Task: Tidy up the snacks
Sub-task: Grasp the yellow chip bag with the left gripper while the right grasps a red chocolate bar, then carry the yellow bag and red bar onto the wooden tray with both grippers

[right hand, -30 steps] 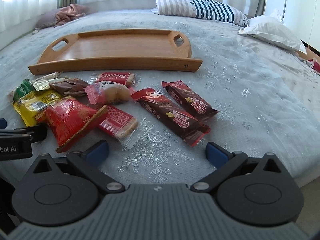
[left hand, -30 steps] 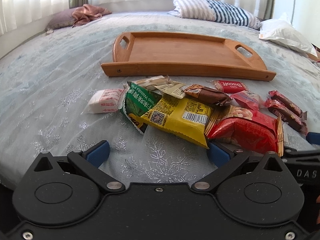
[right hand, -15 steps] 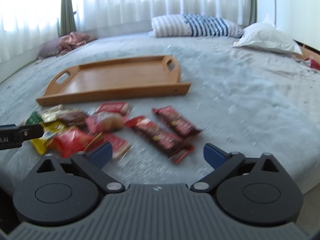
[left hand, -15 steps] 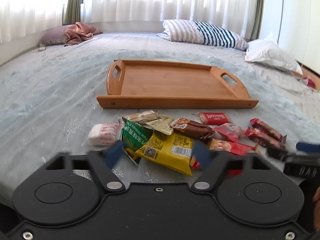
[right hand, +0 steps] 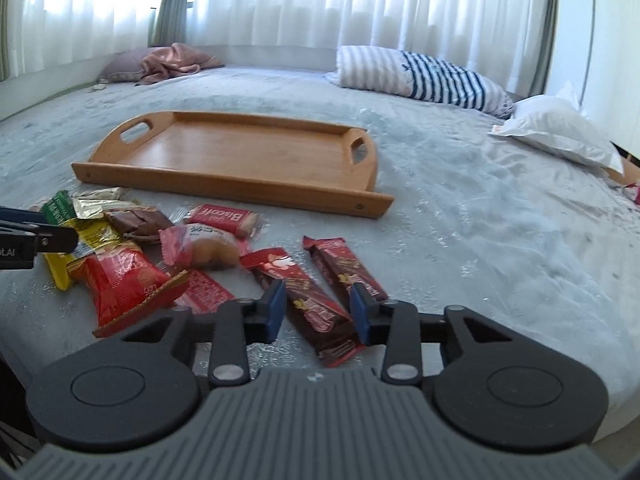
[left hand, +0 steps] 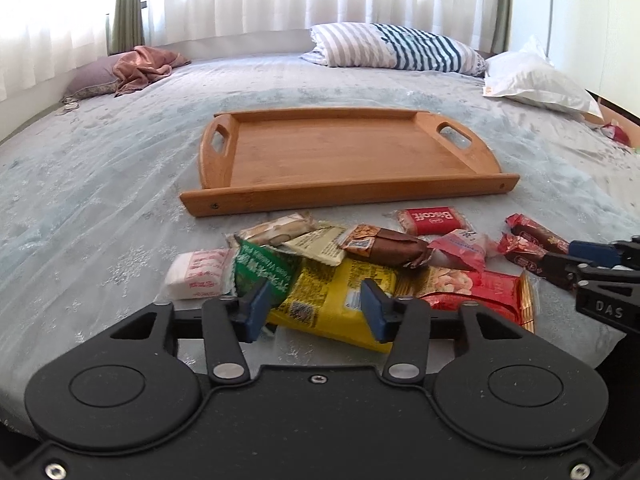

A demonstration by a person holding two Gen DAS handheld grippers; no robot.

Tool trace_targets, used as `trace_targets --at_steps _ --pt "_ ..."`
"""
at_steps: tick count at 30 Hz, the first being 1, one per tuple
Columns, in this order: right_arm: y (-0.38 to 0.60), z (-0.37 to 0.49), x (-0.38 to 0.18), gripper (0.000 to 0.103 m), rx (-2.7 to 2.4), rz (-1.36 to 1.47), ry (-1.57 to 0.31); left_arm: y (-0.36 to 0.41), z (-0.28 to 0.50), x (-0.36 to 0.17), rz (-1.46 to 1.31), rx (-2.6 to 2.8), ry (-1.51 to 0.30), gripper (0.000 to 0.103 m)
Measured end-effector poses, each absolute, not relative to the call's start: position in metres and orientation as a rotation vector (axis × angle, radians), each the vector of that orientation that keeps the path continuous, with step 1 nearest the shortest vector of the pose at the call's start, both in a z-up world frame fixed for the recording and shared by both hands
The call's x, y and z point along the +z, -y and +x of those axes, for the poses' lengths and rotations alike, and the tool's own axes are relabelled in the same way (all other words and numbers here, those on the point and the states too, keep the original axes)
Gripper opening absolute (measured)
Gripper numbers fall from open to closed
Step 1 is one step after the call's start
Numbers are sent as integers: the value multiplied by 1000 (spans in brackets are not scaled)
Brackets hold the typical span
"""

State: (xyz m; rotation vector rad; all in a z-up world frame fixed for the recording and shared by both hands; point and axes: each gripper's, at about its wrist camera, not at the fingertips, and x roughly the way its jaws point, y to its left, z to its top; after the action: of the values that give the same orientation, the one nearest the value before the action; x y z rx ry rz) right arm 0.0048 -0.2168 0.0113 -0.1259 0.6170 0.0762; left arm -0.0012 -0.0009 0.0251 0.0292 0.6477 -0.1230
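Observation:
A wooden tray lies bare on the bed, just beyond a heap of snacks. The heap holds a yellow packet, a green packet, a red bag, a Biscoff biscuit and two brown chocolate bars. My left gripper hovers over the yellow packet with its jaws closing, and the pads touch nothing. My right gripper hovers over the nearer chocolate bar, its jaws also closing with nothing gripped.
The grey-blue bedspread spreads wide to the right, with the bed's edge at the lower right. A striped pillow, a white pillow and a pink cloth lie at the far side. The right gripper's black body shows beside the heap.
Both pairs of jaws have narrowed from wide apart to a small gap. Both views have tipped upward and show more of the window. The snacks lie where they were.

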Motion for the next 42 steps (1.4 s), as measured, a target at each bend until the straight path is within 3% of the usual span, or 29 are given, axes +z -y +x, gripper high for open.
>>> trace_targets --at_steps 11,13,16,21,32,33,35,42 --pt "224 18 4 40 107 -63 -632 9 24 6 6 -216 -721 73" --pt "222 18 4 41 110 -50 -632 14 20 4 51 -209 -705 71" --pt "218 13 4 41 133 -43 -630 16 13 6 64 -191 -689 60" --pt "218 8 7 40 162 6 -632 9 9 12 18 -194 -699 54" --pt "213 18 6 41 112 -31 -619 4 -1 23 -21 -199 -695 50" --pt "212 19 6 39 111 -29 -627 4 -2 24 -26 -200 -694 50" --pt "212 18 6 27 102 -17 -634 2 -5 27 -32 -200 -690 50" --pt "218 7 21 26 56 29 -554 -5 -17 47 -87 -203 -632 50"
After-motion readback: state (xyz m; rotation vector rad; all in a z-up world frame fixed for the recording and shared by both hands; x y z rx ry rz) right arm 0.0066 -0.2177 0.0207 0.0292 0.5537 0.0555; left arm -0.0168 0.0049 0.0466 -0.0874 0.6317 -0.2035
